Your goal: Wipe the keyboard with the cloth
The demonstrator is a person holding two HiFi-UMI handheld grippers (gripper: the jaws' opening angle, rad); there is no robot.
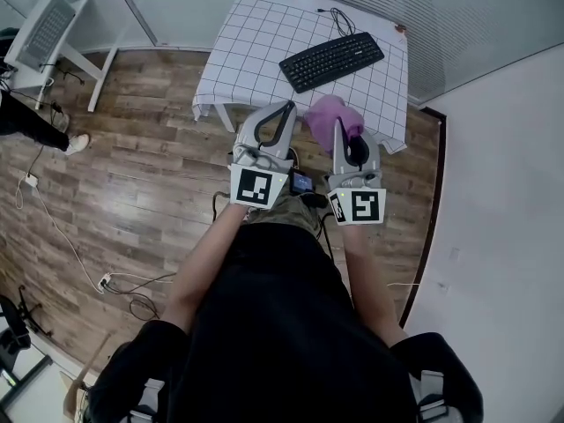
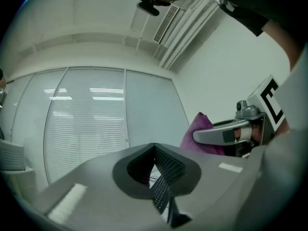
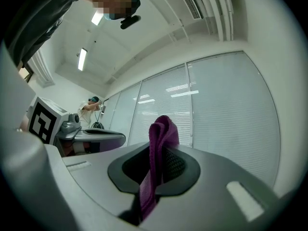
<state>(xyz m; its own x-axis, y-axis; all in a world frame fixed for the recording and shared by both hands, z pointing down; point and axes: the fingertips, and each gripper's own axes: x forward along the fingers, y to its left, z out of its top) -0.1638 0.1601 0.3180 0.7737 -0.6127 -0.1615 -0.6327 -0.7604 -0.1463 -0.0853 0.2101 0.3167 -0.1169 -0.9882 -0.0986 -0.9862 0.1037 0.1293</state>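
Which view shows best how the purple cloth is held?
The right gripper view: the purple cloth stands pinched between the jaws of the right gripper. The head view shows it bunched; the left gripper view, only a corner.

Bright, even light; fisheye-warped edges

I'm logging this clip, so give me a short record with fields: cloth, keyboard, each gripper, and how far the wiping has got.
cloth: purple, pinched in the right gripper, clear of the keyboard
keyboard: black, lying on the checked table, nothing touching it
left gripper: shut, nothing between its jaws
right gripper: shut on the cloth
wiping: not yet begun
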